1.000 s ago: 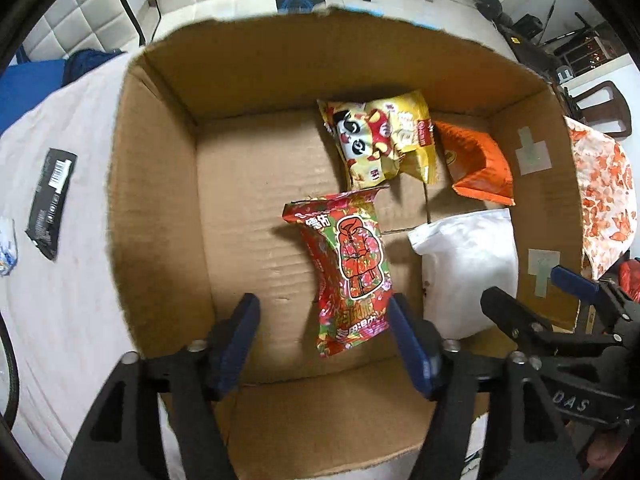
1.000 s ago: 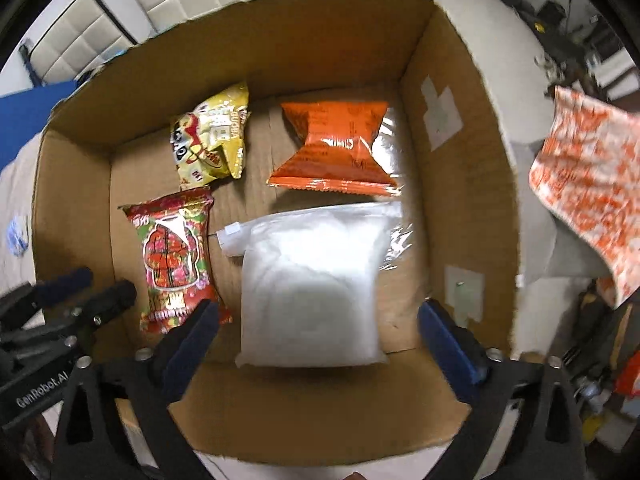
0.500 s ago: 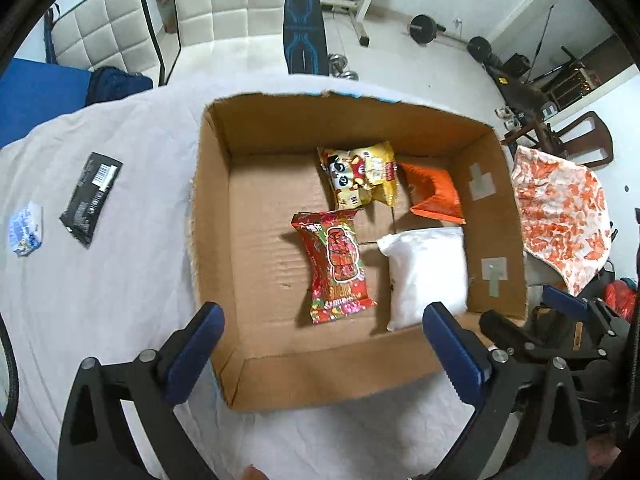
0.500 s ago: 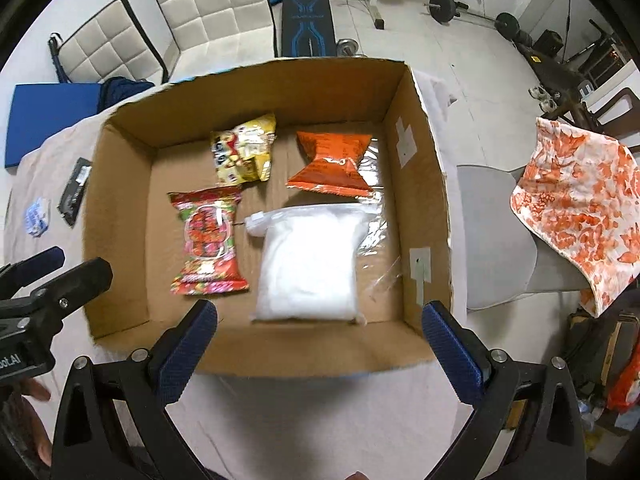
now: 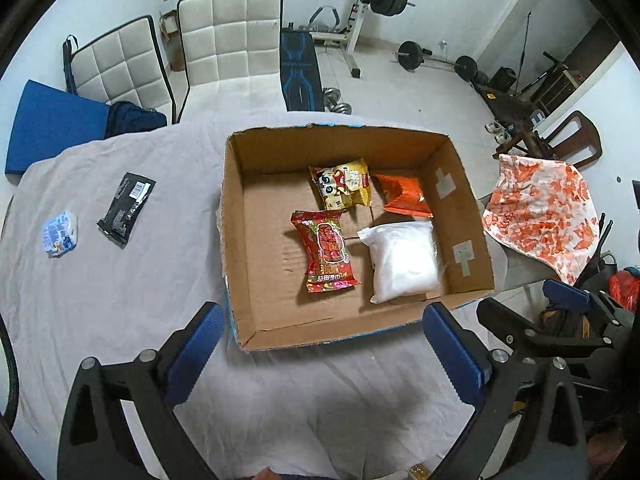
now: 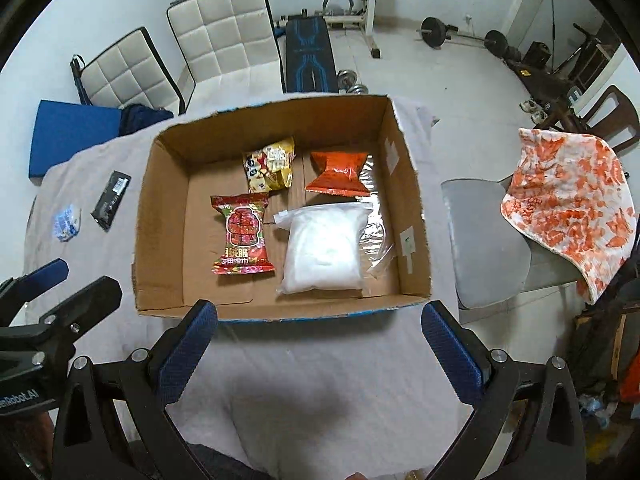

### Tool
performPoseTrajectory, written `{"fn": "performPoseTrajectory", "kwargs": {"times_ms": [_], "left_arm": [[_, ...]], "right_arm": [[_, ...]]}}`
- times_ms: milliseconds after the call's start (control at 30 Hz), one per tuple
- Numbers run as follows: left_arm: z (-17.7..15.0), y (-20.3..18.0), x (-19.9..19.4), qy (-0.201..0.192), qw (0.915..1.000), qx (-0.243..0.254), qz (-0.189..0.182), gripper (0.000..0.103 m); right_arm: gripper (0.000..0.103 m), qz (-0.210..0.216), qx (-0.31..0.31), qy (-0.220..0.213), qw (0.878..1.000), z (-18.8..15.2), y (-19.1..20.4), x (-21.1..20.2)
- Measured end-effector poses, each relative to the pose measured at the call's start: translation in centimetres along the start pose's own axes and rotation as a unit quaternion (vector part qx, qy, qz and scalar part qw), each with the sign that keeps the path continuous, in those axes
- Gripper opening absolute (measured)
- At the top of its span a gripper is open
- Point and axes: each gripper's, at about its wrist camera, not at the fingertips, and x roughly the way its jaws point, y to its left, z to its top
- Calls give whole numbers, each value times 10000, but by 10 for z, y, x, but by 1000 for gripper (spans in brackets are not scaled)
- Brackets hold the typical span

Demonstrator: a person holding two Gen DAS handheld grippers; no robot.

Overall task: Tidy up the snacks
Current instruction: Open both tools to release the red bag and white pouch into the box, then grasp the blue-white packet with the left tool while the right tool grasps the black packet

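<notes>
Black packet (image 5: pixel 126 209), blue-white packet (image 5: pixel 59 233), outside cardboard box (image 5: pixel 236 240)

A box (image 5: pixel 244 264) sits on the covered table (image 5: pixel 120 288), straight ahead of both claws, its near wall just beyond their fingertips. Inside it, four packets lie in two rows. In the near row, one packet (image 5: pixel 326 258) lies to the left and a plump bag (image 5: pixel 404 258) to its right, close beside it. Behind them, in the far row, a packet (image 5: pixel 344 186) lies left and another (image 5: pixel 404 196) right, nearly touching. Outside the box, on the table far to the left of the left claw (image 5: pixel 320 348), two more items lie near each other: a flat wrapper (image 5: pixel 126 208) nearer the box, a small pack (image 5: pixel 59 233) beyond it. The right claw (image 6: pixel 320 344) stands to the right of the left one.
</notes>
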Motion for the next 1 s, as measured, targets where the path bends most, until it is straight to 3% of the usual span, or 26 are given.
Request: {"fn": "performPoseTrajectory", "kwargs": {"times_ms": [267, 467, 600, 767, 1000], "left_arm": [[-2, 7, -11, -69, 9998, 30, -193, 102], [6, 44, -22, -116, 9996, -75, -264, 102], [21, 104, -32, -186, 9992, -346, -70, 102], [42, 204, -36, -205, 9947, -922, 409, 102], [47, 377, 1, 241, 9686, -2280, 960, 102]], "right_arm": [[103, -94, 113, -123, 9998, -10, 2, -29], [103, -72, 226, -9, 9997, -7, 27, -32], [103, 88, 149, 54, 9998, 4, 68, -32], [103, 564, -93, 165, 9982, 36, 152, -19], [103, 1255, -478, 753, 9881, 89, 299, 53]]}}
